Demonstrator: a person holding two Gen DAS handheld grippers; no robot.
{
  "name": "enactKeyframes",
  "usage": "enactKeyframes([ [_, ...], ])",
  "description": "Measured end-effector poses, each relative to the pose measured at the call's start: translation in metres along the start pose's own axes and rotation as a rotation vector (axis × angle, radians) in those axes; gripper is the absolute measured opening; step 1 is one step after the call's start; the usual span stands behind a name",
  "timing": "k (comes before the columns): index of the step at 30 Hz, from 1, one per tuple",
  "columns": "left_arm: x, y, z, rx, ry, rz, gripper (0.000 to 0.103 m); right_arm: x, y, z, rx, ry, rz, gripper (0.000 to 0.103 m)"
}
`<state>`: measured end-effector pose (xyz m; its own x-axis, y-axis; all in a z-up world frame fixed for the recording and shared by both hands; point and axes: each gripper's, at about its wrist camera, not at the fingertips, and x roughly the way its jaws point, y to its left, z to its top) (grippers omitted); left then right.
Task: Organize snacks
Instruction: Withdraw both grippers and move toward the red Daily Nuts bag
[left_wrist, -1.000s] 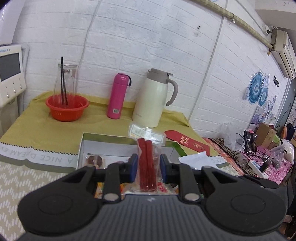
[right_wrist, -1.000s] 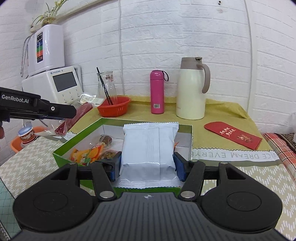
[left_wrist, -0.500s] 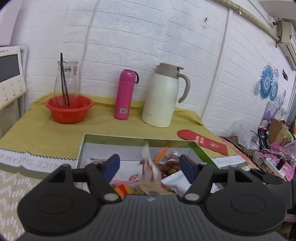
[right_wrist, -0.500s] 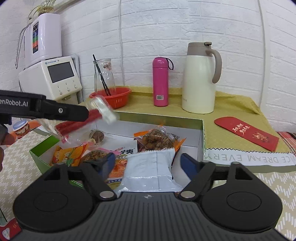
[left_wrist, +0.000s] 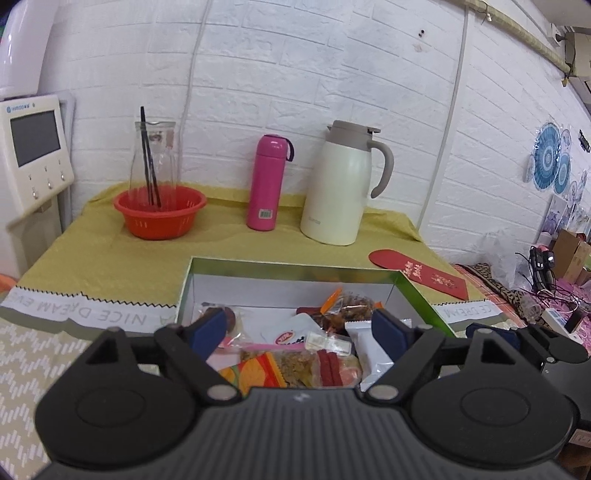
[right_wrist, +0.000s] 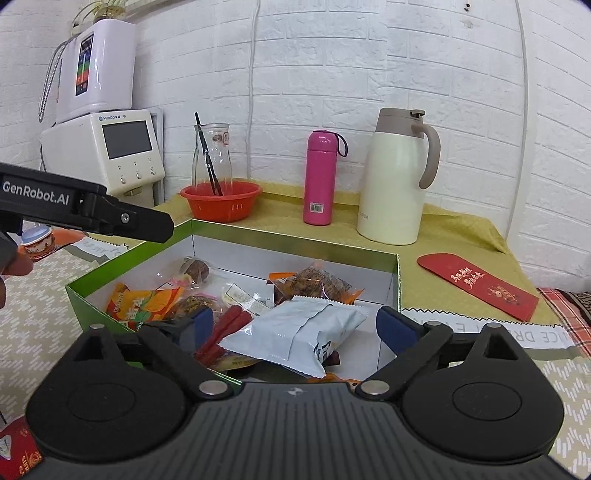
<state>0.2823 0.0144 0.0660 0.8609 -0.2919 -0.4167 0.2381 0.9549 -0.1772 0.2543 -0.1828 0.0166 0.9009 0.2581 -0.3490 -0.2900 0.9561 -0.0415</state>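
Note:
A green box (right_wrist: 295, 242) with a white inside holds several snack packs. The pale blue-white packet (right_wrist: 295, 334) lies on top at the near side; it also shows in the left wrist view (left_wrist: 371, 350). The clear pack of red sausage sticks (right_wrist: 225, 326) lies beside it, seen in the left wrist view (left_wrist: 328, 363) too. My left gripper (left_wrist: 299, 328) is open and empty over the box (left_wrist: 295, 267). My right gripper (right_wrist: 295, 325) is open and empty above the near edge. The left gripper's body (right_wrist: 88, 206) shows at left in the right wrist view.
On the yellow cloth behind the box stand an orange bowl (right_wrist: 221, 199) with a glass carafe (right_wrist: 211, 155), a pink bottle (right_wrist: 320, 177) and a cream thermos jug (right_wrist: 397, 177). A red envelope (right_wrist: 476, 284) lies to the right. A white water dispenser (right_wrist: 107, 155) stands left.
My left gripper opened and dropped the red sausage pack into the box. My right gripper opened and dropped the pale packet, which now lies flat on the other snacks.

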Motion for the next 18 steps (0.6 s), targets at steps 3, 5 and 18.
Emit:
enactKeyframes([
  [3, -0.011, -0.005, 0.001, 0.008, -0.012, 0.000, 0.085, -0.010, 0.003, 0.002, -0.008, -0.007, 0.004, 0.103],
  [5, -0.020, -0.008, 0.002, 0.011, -0.017, -0.004, 0.085, -0.017, 0.005, 0.002, -0.010, -0.009, 0.003, 0.103],
  [18, -0.084, -0.030, -0.005, 0.033, -0.028, -0.034, 0.085, -0.081, 0.021, 0.002, -0.025, -0.033, -0.011, 0.103],
])
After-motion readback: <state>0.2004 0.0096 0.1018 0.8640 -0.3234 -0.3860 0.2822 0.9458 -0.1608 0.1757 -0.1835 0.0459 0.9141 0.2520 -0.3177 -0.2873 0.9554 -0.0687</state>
